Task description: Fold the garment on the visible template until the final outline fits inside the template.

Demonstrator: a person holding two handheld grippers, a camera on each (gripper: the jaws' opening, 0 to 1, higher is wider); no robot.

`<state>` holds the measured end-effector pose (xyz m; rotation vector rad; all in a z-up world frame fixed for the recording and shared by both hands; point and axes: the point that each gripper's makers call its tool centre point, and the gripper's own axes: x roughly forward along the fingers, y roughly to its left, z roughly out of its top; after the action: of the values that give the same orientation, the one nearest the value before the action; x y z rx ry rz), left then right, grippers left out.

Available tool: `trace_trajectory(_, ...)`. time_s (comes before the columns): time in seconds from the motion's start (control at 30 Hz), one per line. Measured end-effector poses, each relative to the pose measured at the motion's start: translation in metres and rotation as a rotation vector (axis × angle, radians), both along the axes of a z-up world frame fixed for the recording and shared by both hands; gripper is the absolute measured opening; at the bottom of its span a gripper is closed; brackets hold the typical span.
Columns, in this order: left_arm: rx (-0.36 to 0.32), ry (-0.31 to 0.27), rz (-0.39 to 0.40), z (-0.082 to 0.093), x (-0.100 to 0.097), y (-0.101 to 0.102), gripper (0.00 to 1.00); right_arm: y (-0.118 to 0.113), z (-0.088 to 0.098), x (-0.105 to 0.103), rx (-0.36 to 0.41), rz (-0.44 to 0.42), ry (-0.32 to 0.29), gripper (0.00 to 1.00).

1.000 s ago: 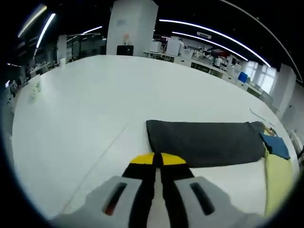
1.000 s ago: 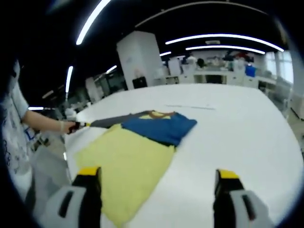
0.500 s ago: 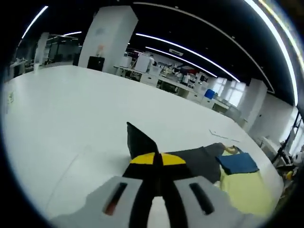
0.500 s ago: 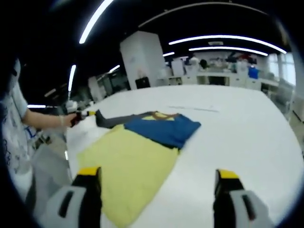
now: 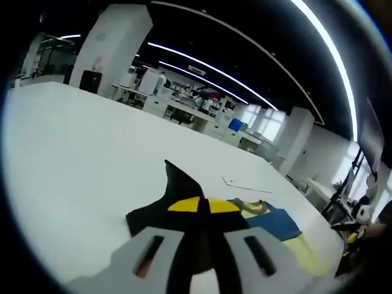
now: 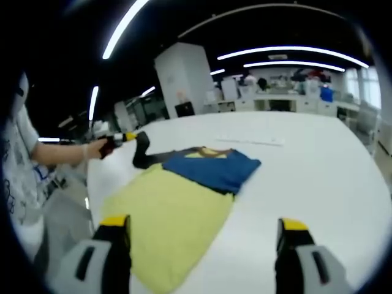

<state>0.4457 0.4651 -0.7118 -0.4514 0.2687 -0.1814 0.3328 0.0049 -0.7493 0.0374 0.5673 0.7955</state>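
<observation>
The garment has a yellow body (image 6: 168,214), a blue folded part (image 6: 211,166) and a dark grey sleeve (image 6: 147,156). It lies on the white table (image 6: 306,171). In the left gripper view my left gripper (image 5: 203,207) is shut on the dark grey sleeve (image 5: 162,205) and holds its end lifted off the table. Blue (image 5: 275,223) and yellow (image 5: 303,254) cloth trail behind it to the right. In the right gripper view the left gripper (image 6: 125,137) shows far left, held by a hand, with the sleeve end raised. My right gripper (image 6: 202,236) stands open above the near yellow hem, holding nothing.
A thin taped line (image 6: 251,141) runs across the table beyond the garment, also visible in the left gripper view (image 5: 245,185). A person's sleeve and arm (image 6: 37,153) stand at the table's left edge. Desks and a white pillar (image 5: 107,46) lie beyond the table.
The left gripper has lifted the grey sleeve end higher and carried it toward the garment's body, bunching the sleeve. The right gripper has stayed open and still.
</observation>
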Motion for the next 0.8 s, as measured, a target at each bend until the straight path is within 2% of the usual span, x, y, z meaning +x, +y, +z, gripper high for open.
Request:
trace_trajectory(0.1, 0.004, -0.027, -0.043, 0.009, 0.014, -0.027, 0.00, -0.002, 0.001, 0.001, 0.010, -0.005, 0.000, 0.99)
trace_trajectory(0.17, 0.010, -0.026, -0.054, 0.010, 0.019, -0.035, 0.00, -0.002, 0.001, 0.000, 0.009, -0.009, 0.002, 0.99)
trace_trajectory(0.27, -0.022, -0.049, -0.081, 0.018, 0.027, -0.061, 0.00, -0.003, -0.001, -0.002, 0.010, -0.008, 0.008, 0.99)
trace_trajectory(0.37, -0.031, -0.051, -0.106, 0.018, 0.035, -0.070, 0.00, -0.003, -0.004, -0.005, 0.008, -0.010, 0.014, 0.99)
trace_trajectory(0.4, -0.042, -0.052, -0.125, 0.019, 0.033, -0.089, 0.00, -0.003, -0.004, -0.006, 0.011, -0.013, 0.016, 0.99)
trace_trajectory(0.5, -0.053, -0.051, -0.157, 0.018, 0.042, -0.106, 0.00, -0.003, -0.004, -0.007, 0.023, -0.020, 0.021, 0.99)
trace_trajectory(0.53, -0.051, -0.051, -0.161, 0.018, 0.048, -0.105, 0.00, -0.003, -0.004, -0.008, 0.022, -0.022, 0.022, 0.99)
trace_trajectory(0.67, -0.090, -0.047, -0.203, 0.016, 0.053, -0.138, 0.00, -0.007, -0.005, -0.009, 0.022, -0.027, 0.025, 0.99)
trace_trajectory(0.73, -0.097, -0.046, -0.223, 0.013, 0.056, -0.145, 0.00, -0.008, -0.006, -0.009, 0.020, -0.032, 0.028, 0.99)
trace_trajectory(0.8, -0.108, -0.047, -0.251, 0.016, 0.059, -0.166, 0.00, -0.010, -0.007, -0.010, 0.022, -0.038, 0.029, 0.99)
